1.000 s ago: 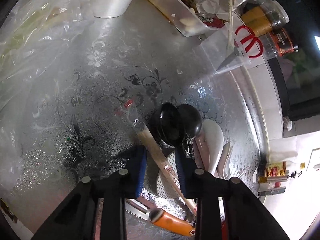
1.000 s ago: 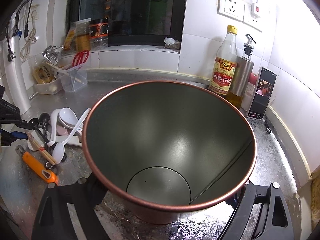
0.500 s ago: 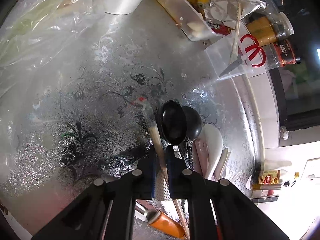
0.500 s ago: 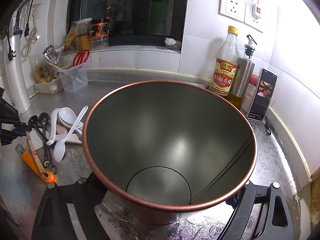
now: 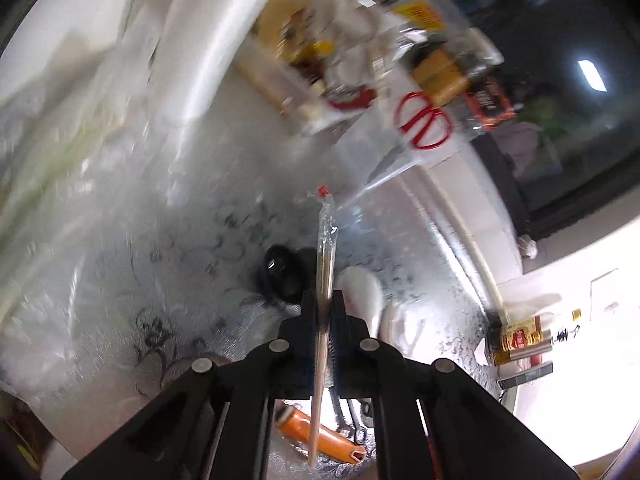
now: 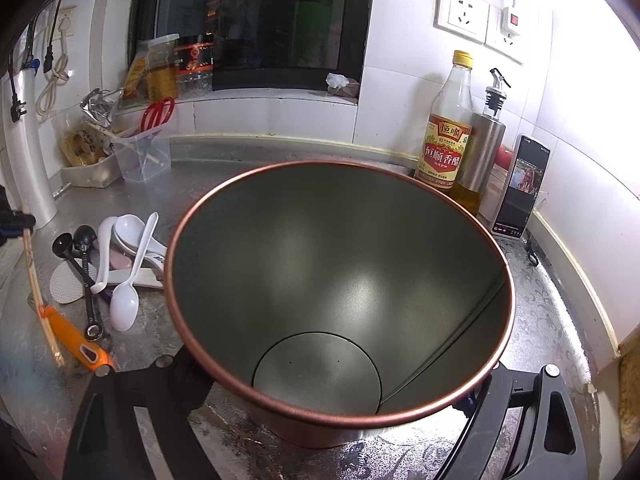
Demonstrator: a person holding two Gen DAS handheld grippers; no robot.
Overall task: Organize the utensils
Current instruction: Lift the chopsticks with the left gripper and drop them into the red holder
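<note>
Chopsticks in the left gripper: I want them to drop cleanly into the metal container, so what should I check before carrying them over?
1. Grip: left gripper is shut on the chopsticks, pinched between the pads. Ok.
2. Wrapper: the plastic sleeve on the far end looks loose; whether it snags, cannot tell.
3. Lift: in the right wrist view the chopsticks hang tilted across the orange-handled tool; whether the low tip is clear of it, cannot tell.
4. Target: metal container is tilted mouth-up in the right gripper, braced on both sides. Ok.
5. Inside the container: nothing visible. Ok.
6. Path: the white spoons lie low on the counter between. Ok.
</note>
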